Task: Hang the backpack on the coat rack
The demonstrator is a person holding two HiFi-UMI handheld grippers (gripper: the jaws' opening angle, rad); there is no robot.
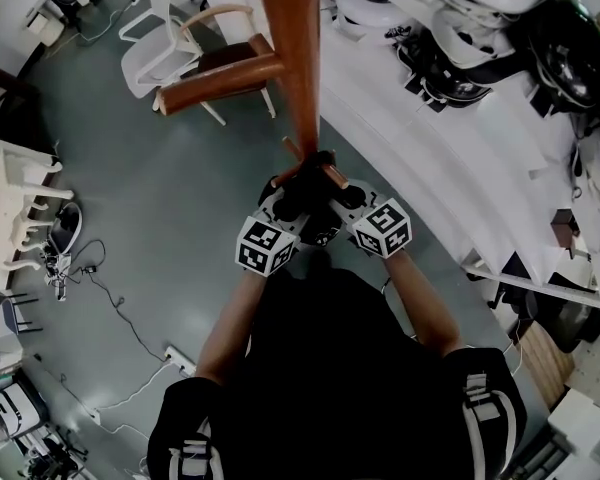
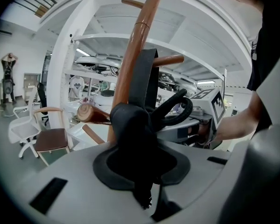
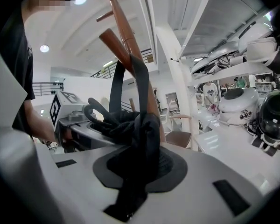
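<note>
Bright, even indoor light from ceiling lamps. My head view shows soft glare on the grey floor — shadows faint. Both my gripper views bend strongly and go black at the corners.

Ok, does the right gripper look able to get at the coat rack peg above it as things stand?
Probably yes: the right gripper, shut on the backpack strap, sits close beside the coat rack, and the strap runs up to the peg with nothing between them.
</note>
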